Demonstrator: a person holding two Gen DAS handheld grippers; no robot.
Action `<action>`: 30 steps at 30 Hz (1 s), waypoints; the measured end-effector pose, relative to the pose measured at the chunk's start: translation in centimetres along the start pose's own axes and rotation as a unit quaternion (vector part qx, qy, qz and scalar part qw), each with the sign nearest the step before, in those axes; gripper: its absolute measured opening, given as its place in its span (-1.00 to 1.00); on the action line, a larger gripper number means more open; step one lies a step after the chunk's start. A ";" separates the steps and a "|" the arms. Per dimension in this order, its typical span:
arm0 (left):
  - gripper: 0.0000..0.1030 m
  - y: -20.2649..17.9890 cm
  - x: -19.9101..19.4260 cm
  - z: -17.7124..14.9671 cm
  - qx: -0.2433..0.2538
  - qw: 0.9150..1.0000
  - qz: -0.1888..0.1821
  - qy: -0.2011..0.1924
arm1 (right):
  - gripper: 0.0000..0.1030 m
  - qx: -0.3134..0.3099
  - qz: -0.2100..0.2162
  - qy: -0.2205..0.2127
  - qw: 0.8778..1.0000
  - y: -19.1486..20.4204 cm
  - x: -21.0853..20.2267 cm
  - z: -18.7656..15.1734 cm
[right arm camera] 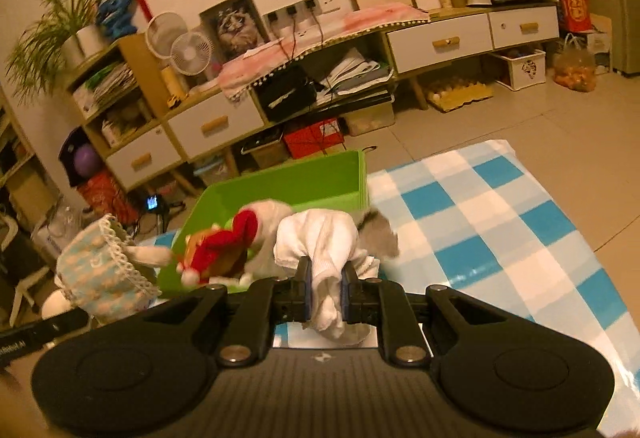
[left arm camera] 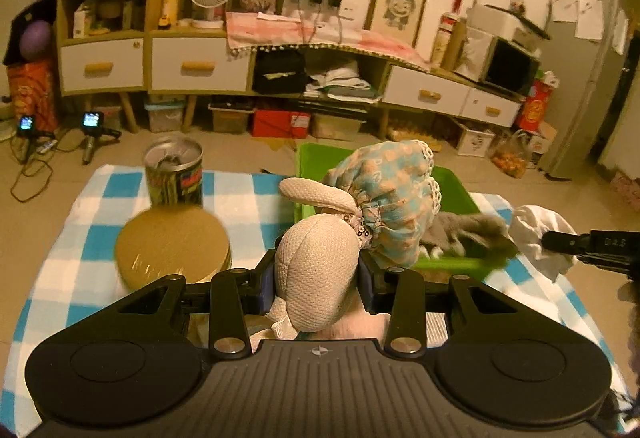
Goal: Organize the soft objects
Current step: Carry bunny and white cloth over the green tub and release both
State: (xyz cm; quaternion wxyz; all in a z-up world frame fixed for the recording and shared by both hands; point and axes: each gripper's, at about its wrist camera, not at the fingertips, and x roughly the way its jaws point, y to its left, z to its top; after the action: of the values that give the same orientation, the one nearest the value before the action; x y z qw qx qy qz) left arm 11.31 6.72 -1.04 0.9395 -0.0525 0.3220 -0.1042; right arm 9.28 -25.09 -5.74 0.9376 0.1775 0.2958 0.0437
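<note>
Left gripper [left arm camera: 316,278]: jaws closed on the cream head of a rabbit doll [left arm camera: 316,270]. The doll's ears and blue-and-peach lace-trimmed dress reach toward 1 o'clock, in front of the green bin [left arm camera: 316,158].

Right gripper [right arm camera: 325,288]: jaws closed on a bunched white cloth [right arm camera: 320,238], which sits at the bin's near edge in the right wrist view.

Green bin: on the blue-and-white checked tablecloth [left arm camera: 100,238]. In it, a grey furry item [left arm camera: 468,230] and a red-and-brown plush [right arm camera: 216,250].

Gold round tin [left arm camera: 172,242]: at 10 o'clock from the left gripper, on the cloth.

Open can [left arm camera: 174,170]: just behind the tin, at 11 o'clock.

Low cabinet [left arm camera: 200,66]: along the far wall, white drawers.
</note>
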 end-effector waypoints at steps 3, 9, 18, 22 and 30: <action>-0.21 -0.4 2.1 1.5 -0.001 1.000 0.014 0.004 | -0.82 0.006 0.007 -0.002 1.000 0.2 1.8 0.9; -0.21 -2.3 6.8 4.0 0.026 0.999 0.035 0.012 | -0.82 0.015 -0.004 0.005 1.000 0.9 5.8 1.7; -0.21 -3.8 14.1 5.2 0.074 0.994 0.065 0.051 | -0.82 0.096 -0.012 0.006 0.995 -0.9 9.0 1.8; -0.20 -4.1 15.9 5.4 0.089 0.992 0.072 0.057 | -0.82 0.093 -0.017 0.012 0.995 -0.8 9.9 1.6; -0.18 -4.7 17.4 6.0 0.114 0.988 0.084 0.061 | -0.80 0.095 -0.027 0.020 0.995 -0.7 10.7 1.1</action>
State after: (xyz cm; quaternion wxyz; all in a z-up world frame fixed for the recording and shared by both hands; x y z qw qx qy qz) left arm 27.70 -1.62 -5.88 0.9234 0.0883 0.3679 -0.0639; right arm 18.65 -24.09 -10.94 0.9112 0.2571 0.3219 -0.0064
